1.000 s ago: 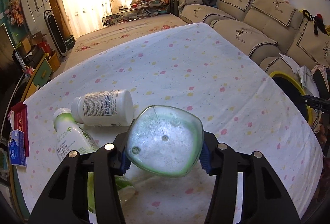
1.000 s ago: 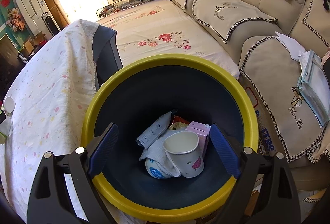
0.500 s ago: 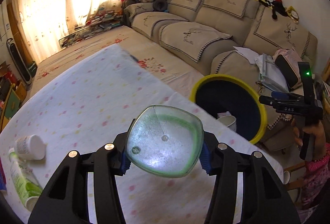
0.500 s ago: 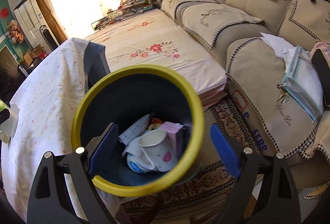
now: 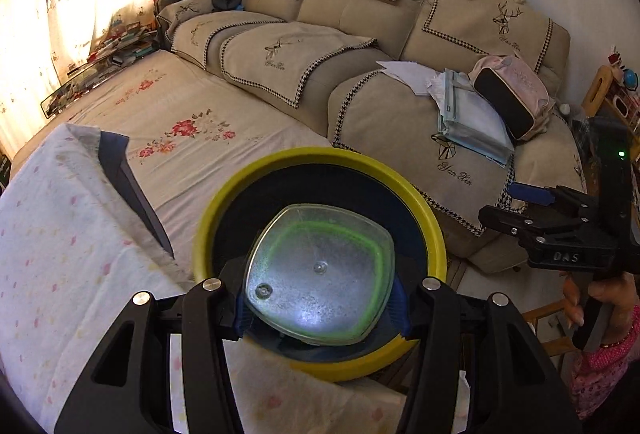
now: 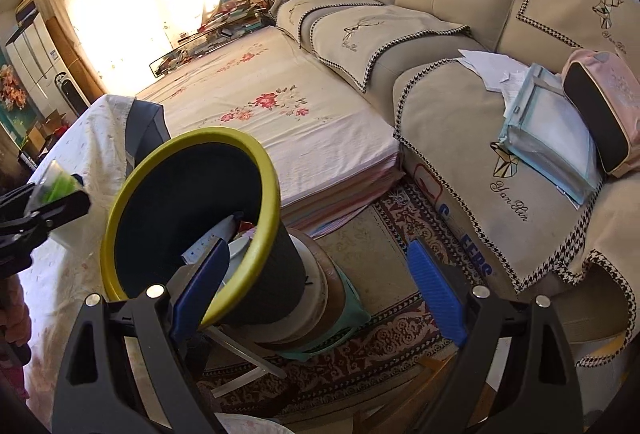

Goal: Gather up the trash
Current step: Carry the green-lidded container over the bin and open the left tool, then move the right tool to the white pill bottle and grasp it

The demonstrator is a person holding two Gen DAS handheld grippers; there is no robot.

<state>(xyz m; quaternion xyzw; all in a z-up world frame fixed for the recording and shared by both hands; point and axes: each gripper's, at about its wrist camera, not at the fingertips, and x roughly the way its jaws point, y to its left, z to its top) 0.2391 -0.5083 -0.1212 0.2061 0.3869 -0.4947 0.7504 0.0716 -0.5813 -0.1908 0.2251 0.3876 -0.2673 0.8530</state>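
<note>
My left gripper (image 5: pixel 320 308) is shut on a clear plastic bottle with a green band (image 5: pixel 318 276), seen bottom-on, and holds it right over the mouth of the yellow-rimmed dark bin (image 5: pixel 434 234). The bottle hides the bin's contents in this view. In the right wrist view the same bin (image 6: pixel 256 162) stands to the left, with a paper cup (image 6: pixel 236 254) and wrappers inside. My right gripper (image 6: pixel 316 286) is open and empty, just right of the bin; it also shows at the right in the left wrist view (image 5: pixel 532 218). The left gripper with the bottle (image 6: pixel 56 184) shows at the far left.
The table with a spotted white cloth (image 5: pixel 60 234) lies left of the bin. The bin stands on a stool (image 6: pixel 320 310) over a patterned rug (image 6: pixel 400 334). A beige sofa (image 5: pixel 360 34) with papers and a pink bag (image 5: pixel 516 94) is behind.
My left gripper carried the bottle from over the table, away from the other bottles, to above the bin. My right gripper drew back and to the right of the bin, still open.
</note>
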